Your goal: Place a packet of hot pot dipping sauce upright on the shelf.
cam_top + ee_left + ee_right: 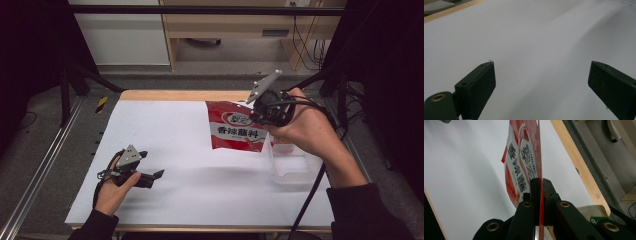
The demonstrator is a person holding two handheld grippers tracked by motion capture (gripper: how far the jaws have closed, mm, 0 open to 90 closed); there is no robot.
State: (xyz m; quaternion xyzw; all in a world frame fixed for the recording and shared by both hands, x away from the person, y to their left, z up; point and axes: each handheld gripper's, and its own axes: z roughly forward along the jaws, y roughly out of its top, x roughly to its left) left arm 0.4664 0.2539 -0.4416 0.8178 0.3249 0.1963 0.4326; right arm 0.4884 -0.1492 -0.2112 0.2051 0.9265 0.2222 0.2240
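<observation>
A red and white snack bag with dark print hangs in the air over the right half of the white table. My right gripper is shut on its upper right edge; in the right gripper view the thin red edge of the bag runs between the two black jaws of this gripper, which are pressed together on it. My left gripper sits low over the table at the front left, held in a hand. Its jaws stand wide apart, and between them I see bare white table from the gripper itself.
A clear plastic container stands on the table below my right hand, near the right edge. The wooden table edge runs along the back. A white sheet covers the tabletop. Black frame bars stand at both sides.
</observation>
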